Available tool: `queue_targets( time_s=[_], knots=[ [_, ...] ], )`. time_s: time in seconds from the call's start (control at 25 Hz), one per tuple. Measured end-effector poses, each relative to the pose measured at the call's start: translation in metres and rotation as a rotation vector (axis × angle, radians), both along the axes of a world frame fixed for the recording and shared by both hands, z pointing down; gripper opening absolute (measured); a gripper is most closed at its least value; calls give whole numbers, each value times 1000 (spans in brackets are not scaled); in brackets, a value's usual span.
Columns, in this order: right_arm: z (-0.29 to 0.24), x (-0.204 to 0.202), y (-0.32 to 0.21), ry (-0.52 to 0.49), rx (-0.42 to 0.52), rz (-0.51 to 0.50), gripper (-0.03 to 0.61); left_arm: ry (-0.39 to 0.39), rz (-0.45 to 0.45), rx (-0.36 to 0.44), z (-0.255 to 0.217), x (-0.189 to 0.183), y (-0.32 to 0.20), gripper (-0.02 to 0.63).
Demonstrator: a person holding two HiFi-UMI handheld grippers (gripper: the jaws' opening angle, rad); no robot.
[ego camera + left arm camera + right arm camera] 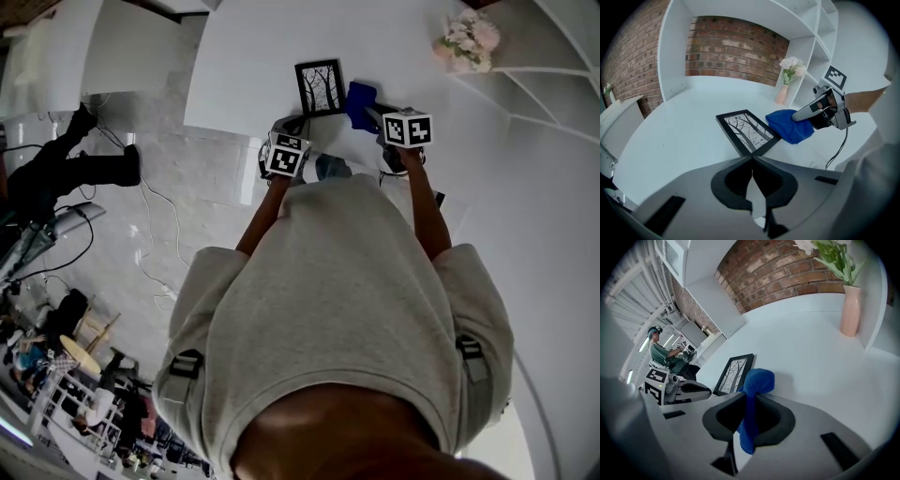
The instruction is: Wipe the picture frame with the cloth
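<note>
A black picture frame point(320, 87) with a tree print lies flat on the white table point(244, 75); it also shows as the frame point(747, 131) and the frame point(736, 373). My right gripper point(749, 401) is shut on a blue cloth point(753, 394), held just right of the frame and close above the table, seen as the cloth point(359, 103) and the cloth point(790, 125). My left gripper point(752, 161) is shut with nothing between its jaws, its tips near the frame's near corner. In the head view the left gripper point(286, 141) sits at the table's near edge.
A pink vase of pale flowers point(787, 79) stands at the back right by white shelving point(544, 75). A brick wall point(731, 51) closes the back. The table's near edge drops to a marble floor point(141, 234) with cables; a person point(663, 355) sits in the distance.
</note>
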State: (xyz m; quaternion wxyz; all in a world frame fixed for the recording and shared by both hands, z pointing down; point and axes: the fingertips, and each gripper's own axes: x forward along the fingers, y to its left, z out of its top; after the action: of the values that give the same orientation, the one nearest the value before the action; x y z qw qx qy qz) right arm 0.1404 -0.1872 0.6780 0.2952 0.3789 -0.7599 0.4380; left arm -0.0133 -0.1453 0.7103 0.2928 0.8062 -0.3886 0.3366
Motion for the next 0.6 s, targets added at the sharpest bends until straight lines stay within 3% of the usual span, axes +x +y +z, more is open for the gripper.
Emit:
queue_targets(
  time_s=[0.36,0.6],
  knots=[
    [-38,-9,-18,78,299,-3,61,34,-47,75,-32,-18,-19,17],
    [-66,-20,-44,80,448,39,61,126,-124,164,-76,-35,-50,15]
  ],
)
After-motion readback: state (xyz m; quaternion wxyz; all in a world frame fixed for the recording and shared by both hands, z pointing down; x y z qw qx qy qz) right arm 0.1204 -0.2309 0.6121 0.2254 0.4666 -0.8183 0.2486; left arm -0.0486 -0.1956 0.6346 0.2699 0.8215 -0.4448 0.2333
